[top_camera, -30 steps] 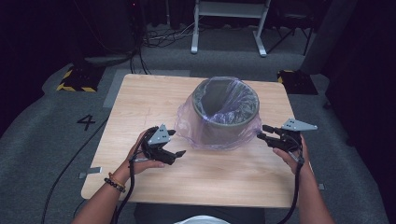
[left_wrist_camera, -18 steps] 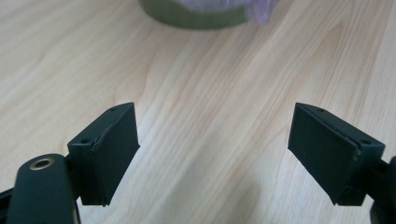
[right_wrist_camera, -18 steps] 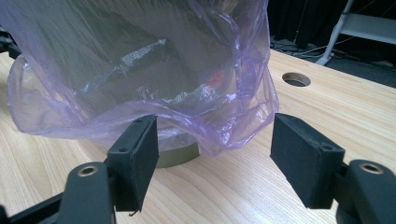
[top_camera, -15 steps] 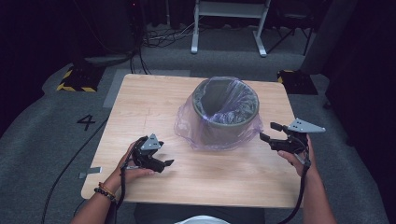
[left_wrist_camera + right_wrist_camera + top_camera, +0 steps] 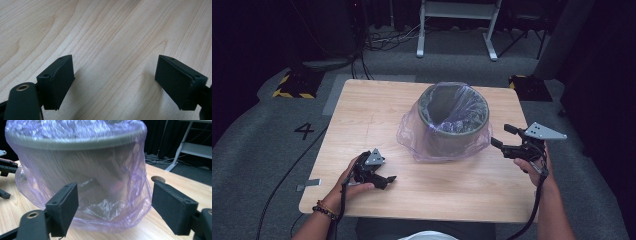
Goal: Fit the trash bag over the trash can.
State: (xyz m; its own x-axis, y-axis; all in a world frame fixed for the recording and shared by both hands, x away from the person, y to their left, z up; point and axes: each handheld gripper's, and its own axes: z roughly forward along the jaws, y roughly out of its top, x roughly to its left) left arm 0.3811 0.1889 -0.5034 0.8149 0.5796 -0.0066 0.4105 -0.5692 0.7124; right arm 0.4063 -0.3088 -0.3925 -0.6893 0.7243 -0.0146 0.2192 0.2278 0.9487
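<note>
Purple bag (image 5: pixel 105 202) over grey bin (image 5: pixel 75 142), between parted hand-held gripper (image 5: pixel 115 207) jaws.

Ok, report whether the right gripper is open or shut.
Open: the right gripper has its jaws spread wide apart, empty, facing the bag-lined bin.

The high view is dim at its edges: the floor around the table (image 5: pixel 362 115) falls off to near black at the far corners, while the tabletop is evenly lit from above. The bin (image 5: pixel 453 122) throws only a soft, short shadow. In the right gripper view the plastic bag (image 5: pixel 100 195) shows small white glints in its folds, and its top is smeared with blur. In the left gripper view the wood grain is sharp, with faint shadows beside the jaws.
</note>
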